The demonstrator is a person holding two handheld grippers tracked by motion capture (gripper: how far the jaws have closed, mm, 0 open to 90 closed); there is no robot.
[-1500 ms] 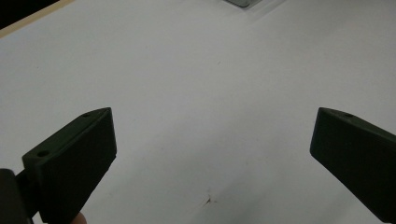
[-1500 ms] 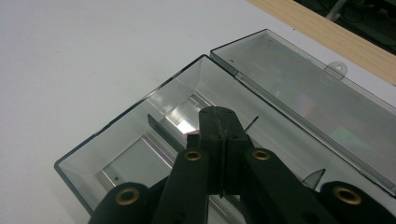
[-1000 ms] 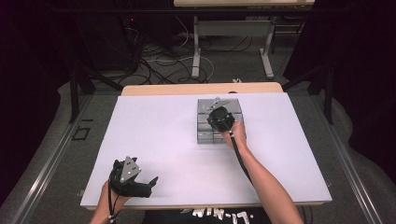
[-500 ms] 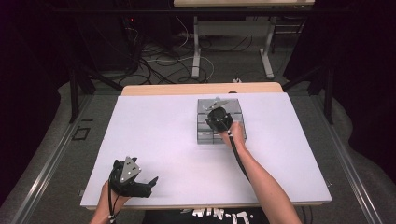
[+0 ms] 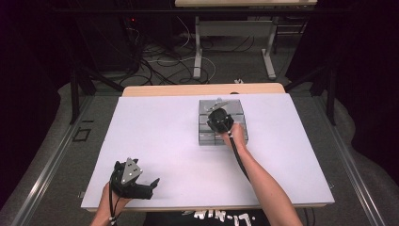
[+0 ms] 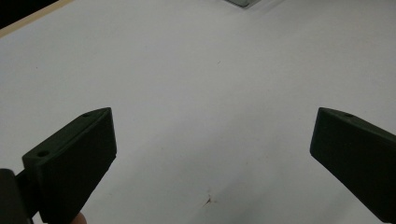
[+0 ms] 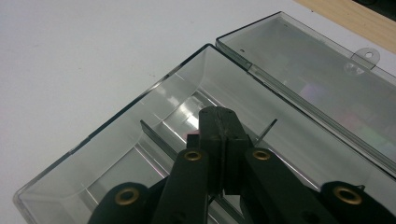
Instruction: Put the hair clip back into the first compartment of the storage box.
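A clear plastic compartment box (image 5: pixel 205 137) lies open on the white table (image 5: pixel 155 136), right of centre. In the right gripper view its tray (image 7: pixel 116 126) has thin dividers, and its lid (image 7: pixel 327 88) lies flat beside it. My right gripper (image 5: pixel 220 120) points down into the tray, jaws pressed together (image 7: pixel 219 122). A tiny pinkish bit (image 7: pixel 191 136) shows at the tips; I cannot tell if it is pinched. My left gripper (image 5: pixel 151 184) rests near the front left edge, jaws wide open (image 6: pixel 212 140) over bare table with nothing between them.
A wooden strip (image 5: pixel 202 89) borders the table's far edge. Beyond it are table legs and cables on the floor (image 5: pixel 197 56). A small brown speck (image 6: pixel 208 200) marks the white surface in front of the left gripper.
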